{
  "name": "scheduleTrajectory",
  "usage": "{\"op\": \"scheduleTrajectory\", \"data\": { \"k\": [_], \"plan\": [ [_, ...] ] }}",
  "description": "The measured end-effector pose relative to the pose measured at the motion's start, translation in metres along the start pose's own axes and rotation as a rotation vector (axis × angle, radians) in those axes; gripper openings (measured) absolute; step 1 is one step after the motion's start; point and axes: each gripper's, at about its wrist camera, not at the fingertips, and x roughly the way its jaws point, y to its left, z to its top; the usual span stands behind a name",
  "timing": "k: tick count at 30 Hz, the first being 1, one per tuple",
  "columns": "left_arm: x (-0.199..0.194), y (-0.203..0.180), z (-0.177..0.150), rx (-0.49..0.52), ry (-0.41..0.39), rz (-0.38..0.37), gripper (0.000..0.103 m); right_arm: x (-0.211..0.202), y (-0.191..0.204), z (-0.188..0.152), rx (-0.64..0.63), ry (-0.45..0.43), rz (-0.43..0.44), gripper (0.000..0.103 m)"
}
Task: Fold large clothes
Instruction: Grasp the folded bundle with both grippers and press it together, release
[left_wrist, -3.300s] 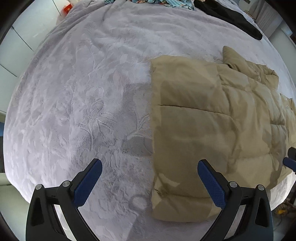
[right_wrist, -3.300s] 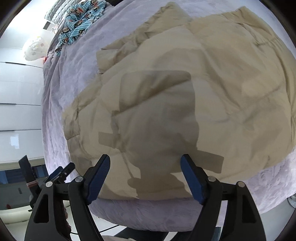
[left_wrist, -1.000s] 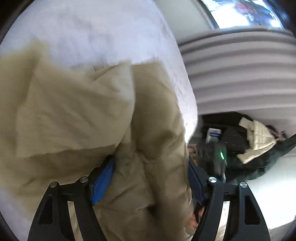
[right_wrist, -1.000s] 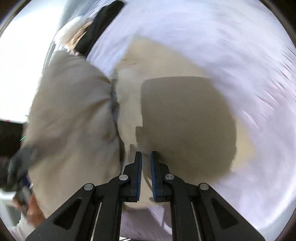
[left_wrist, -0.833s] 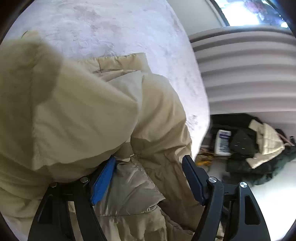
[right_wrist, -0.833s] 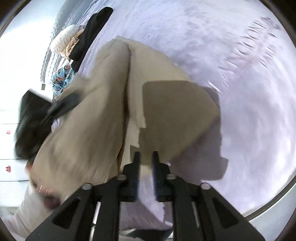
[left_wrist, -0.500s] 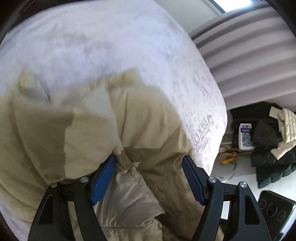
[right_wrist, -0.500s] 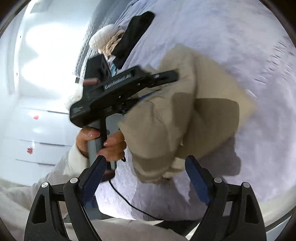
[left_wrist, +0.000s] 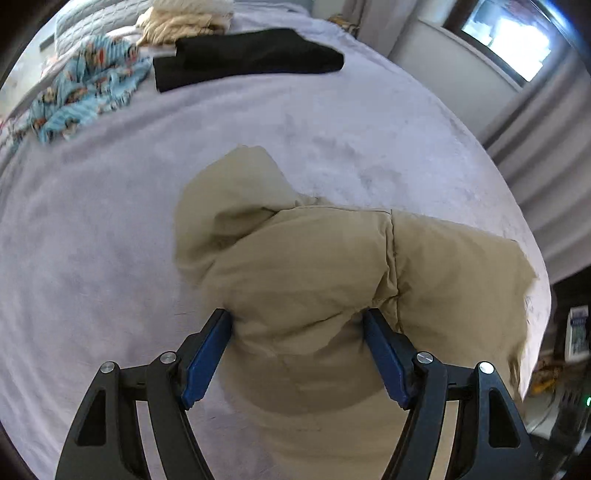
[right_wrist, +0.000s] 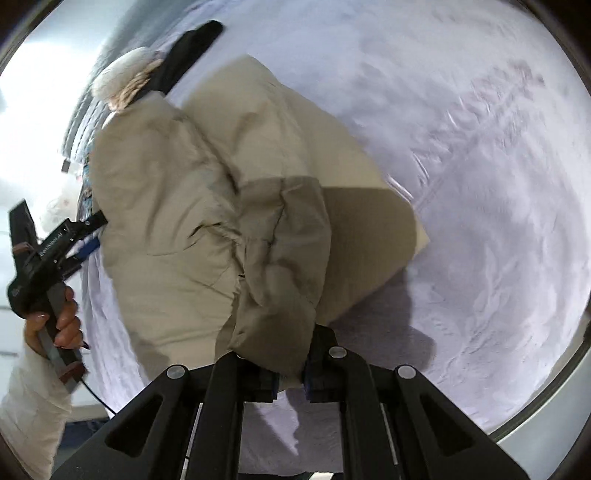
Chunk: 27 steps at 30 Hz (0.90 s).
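Observation:
A beige puffer jacket (left_wrist: 314, 266) lies bunched on the lavender bed cover (left_wrist: 92, 258). My left gripper (left_wrist: 295, 354) points down at it. A thick roll of the jacket fills the gap between the blue pads (left_wrist: 207, 350), and both pads press on it. In the right wrist view the jacket (right_wrist: 207, 192) hangs in folds. The jaws of my right gripper (right_wrist: 288, 380) are closing, and a fold of the jacket is pinched between them. At the left of that view a person's hand (right_wrist: 62, 325) holds the left gripper (right_wrist: 86, 240) against the jacket's far side.
At the far end of the bed lie a folded black garment (left_wrist: 247, 55), a blue patterned cloth (left_wrist: 81, 88) and a cream knit (left_wrist: 184, 18). Grey curtains (left_wrist: 546, 147) hang beyond the bed's right edge. Below them, clutter (left_wrist: 576, 332) sits on the floor.
Half a second ago my right gripper stood wide open; now it is pinched on a jacket fold. The left view has swung from the bed's side edge toward the far end, still holding the jacket.

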Motion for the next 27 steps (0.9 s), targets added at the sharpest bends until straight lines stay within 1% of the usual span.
{"op": "scheduleTrajectory", "data": {
  "k": [1,2,4,5,6,8,9,10,11,13,14,15,16,17,18,19,20,21,22,23,24,27],
  "plan": [
    [0.01,-0.004,0.001,0.001,0.004,0.013,0.075,0.003,-0.007,0.006,0.012,0.006,0.005,0.012],
    [0.019,-0.01,0.003,-0.001,0.005,0.022,0.081,0.008,-0.012,0.007,0.021,0.016,0.008,0.012],
    [0.034,-0.021,0.005,-0.01,0.002,0.057,0.082,0.009,-0.021,0.012,0.037,0.045,0.02,0.014],
    [0.037,-0.021,0.007,-0.015,0.004,0.067,0.082,0.003,-0.023,0.015,0.039,0.06,0.039,0.016],
    [0.039,-0.02,0.006,-0.021,0.004,0.074,0.082,-0.01,-0.02,0.011,0.021,0.055,0.04,0.021],
    [0.041,-0.018,0.008,-0.034,0.007,0.074,0.082,-0.044,-0.008,0.018,-0.048,0.006,0.004,0.033],
    [0.042,-0.017,0.011,-0.04,0.01,0.072,0.082,-0.062,-0.005,0.024,-0.081,-0.025,0.014,0.037],
    [0.041,-0.015,0.009,-0.043,0.013,0.068,0.082,-0.076,0.004,0.027,-0.1,-0.051,0.042,0.048],
    [0.04,-0.015,0.009,-0.046,0.015,0.065,0.082,-0.093,0.01,0.035,-0.12,-0.084,0.096,0.062],
    [0.041,-0.015,0.009,-0.05,0.016,0.064,0.082,-0.103,0.023,0.055,-0.143,-0.107,0.185,0.075],
    [0.041,-0.015,0.008,-0.053,0.016,0.065,0.082,-0.099,0.029,0.068,-0.148,-0.1,0.216,0.076],
    [0.041,-0.015,0.009,-0.058,0.017,0.067,0.082,-0.086,0.034,0.085,-0.147,-0.071,0.256,0.077],
    [0.041,-0.014,0.009,-0.064,0.019,0.068,0.082,-0.075,0.033,0.092,-0.14,-0.045,0.268,0.077],
    [0.04,-0.015,0.008,-0.067,0.021,0.069,0.082,-0.05,0.035,0.107,-0.121,-0.007,0.25,0.077],
    [0.039,-0.014,0.008,-0.073,0.024,0.071,0.082,-0.036,0.037,0.116,-0.106,0.012,0.23,0.077],
    [0.039,-0.013,0.009,-0.082,0.028,0.073,0.082,-0.012,0.038,0.127,-0.082,0.043,0.219,0.076],
    [0.038,-0.012,0.009,-0.091,0.031,0.075,0.082,0.007,0.042,0.136,-0.069,0.07,0.236,0.066],
    [0.038,-0.013,0.009,-0.097,0.035,0.082,0.082,0.017,0.048,0.141,-0.084,0.075,0.246,0.05],
    [0.038,-0.017,0.01,-0.096,0.036,0.095,0.082,0.027,0.055,0.148,-0.114,0.071,0.22,0.016],
    [0.039,-0.022,0.012,-0.091,0.037,0.108,0.082,0.034,0.064,0.152,-0.17,0.063,0.136,0.013],
    [0.041,-0.028,0.014,-0.083,0.036,0.126,0.082,0.039,0.068,0.155,-0.213,0.048,0.077,0.011],
    [0.05,-0.049,0.02,-0.059,0.027,0.151,0.082,0.049,0.06,0.16,-0.28,0.033,-0.03,0.007]
  ]
}}
